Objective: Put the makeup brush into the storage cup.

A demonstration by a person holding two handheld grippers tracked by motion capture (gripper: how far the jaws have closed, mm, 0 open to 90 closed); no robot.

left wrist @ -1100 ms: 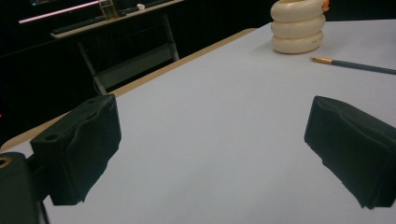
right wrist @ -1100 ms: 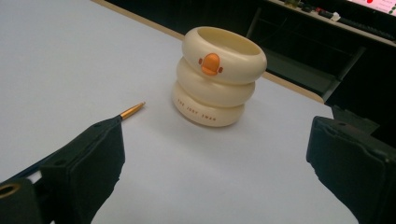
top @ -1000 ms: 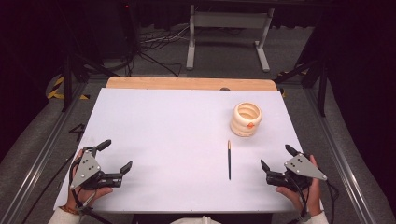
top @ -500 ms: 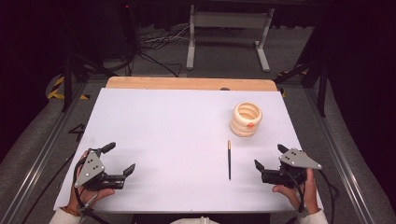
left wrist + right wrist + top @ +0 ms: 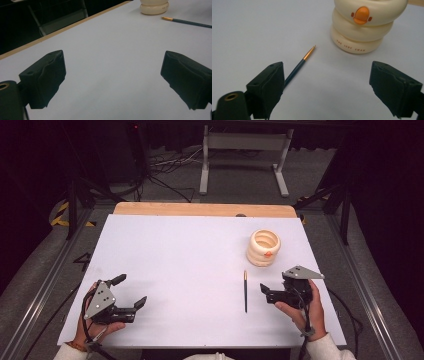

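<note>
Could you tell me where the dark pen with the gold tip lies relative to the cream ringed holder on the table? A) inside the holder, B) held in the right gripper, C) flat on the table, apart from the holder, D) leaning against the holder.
C: the pen lies flat on the white table, clear of the holder, and the open right gripper beside it holds nothing.

Your table has a white top with a bare wooden strip along its far edge. On its right half lies a slim dark pen, gold tip pointing away from you, near a cream ribbed holder standing upright.
</note>
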